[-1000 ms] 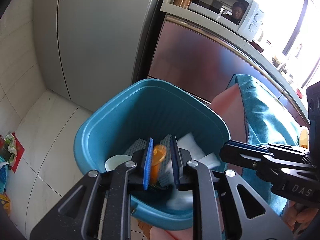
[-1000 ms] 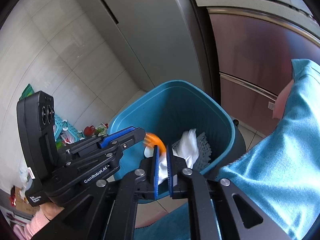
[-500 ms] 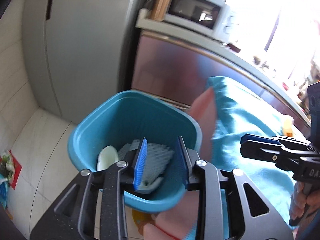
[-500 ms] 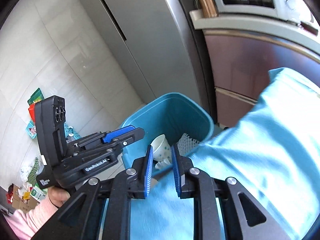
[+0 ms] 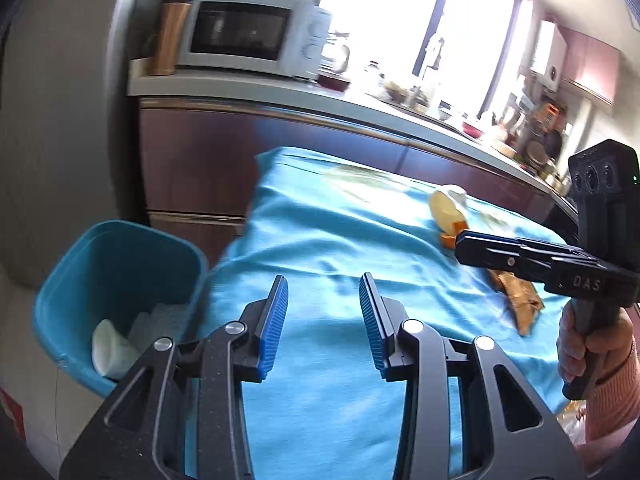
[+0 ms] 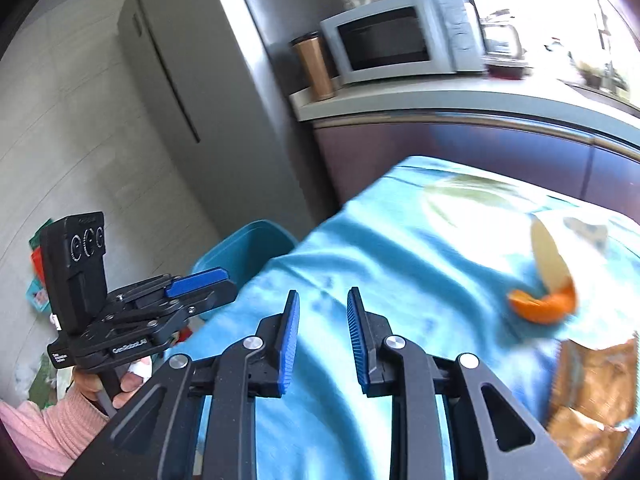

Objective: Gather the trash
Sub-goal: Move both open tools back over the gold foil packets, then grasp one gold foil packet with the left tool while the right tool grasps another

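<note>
Here, both the left claw (image 5: 323,320) and right claw (image 6: 322,338) are shown released and empty, jaws just widened; curled orange peel (image 6: 545,280) and crumpled brown wrapper (image 6: 592,396) lie right of the right claw.

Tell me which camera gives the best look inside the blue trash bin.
The left wrist view. There the blue trash bin shows its open mouth, with a white cup and pale foam netting inside. In the right wrist view only its rim and upper wall show, beyond the left gripper; the inside is hidden.
</note>
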Tool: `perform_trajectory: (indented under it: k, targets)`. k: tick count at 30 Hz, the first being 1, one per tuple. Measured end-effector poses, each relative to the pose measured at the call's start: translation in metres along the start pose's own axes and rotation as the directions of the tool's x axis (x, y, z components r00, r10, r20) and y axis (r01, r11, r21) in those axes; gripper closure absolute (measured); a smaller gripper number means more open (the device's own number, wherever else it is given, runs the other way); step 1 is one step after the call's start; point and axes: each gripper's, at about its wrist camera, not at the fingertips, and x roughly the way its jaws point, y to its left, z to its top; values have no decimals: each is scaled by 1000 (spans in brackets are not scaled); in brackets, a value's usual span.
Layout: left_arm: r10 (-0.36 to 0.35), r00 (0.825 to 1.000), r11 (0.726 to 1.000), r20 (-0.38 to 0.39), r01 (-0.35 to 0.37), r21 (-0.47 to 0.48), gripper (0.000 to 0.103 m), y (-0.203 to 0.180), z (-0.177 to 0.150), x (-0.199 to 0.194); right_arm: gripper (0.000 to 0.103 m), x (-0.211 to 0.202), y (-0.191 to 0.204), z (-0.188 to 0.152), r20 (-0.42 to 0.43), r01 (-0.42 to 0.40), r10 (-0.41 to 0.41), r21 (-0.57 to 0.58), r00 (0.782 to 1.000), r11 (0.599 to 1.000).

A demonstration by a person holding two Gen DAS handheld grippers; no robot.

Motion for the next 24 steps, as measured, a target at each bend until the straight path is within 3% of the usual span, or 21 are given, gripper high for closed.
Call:
perform_trajectory:
  k: [7, 15, 17, 20, 24]
  targets:
    - [-104, 991, 993, -80, 108, 49, 66, -57, 0, 40, 79, -40, -60, -19, 47, 125, -130, 107, 990, 986]
    - [-174, 972, 978, -160, 190, 88, 64, -106, -2, 80, 72, -69, -122, -40, 63, 247, -267, 223, 962, 943]
    - [-185, 967, 975, -176, 202, 88, 63, -114, 0, 86, 64, -74, -133, -44, 65, 266, -290, 245, 955, 932]
    - [-223, 954, 966, -199, 244, 89, 61, -128, 1, 92, 62, -77, -154, -49, 55, 294, -321, 276, 946, 915]
    - [-270, 933, 944, -239, 305, 125, 60, -157, -9, 98, 61, -73, -182, -57, 21, 278, -303, 339, 953, 899]
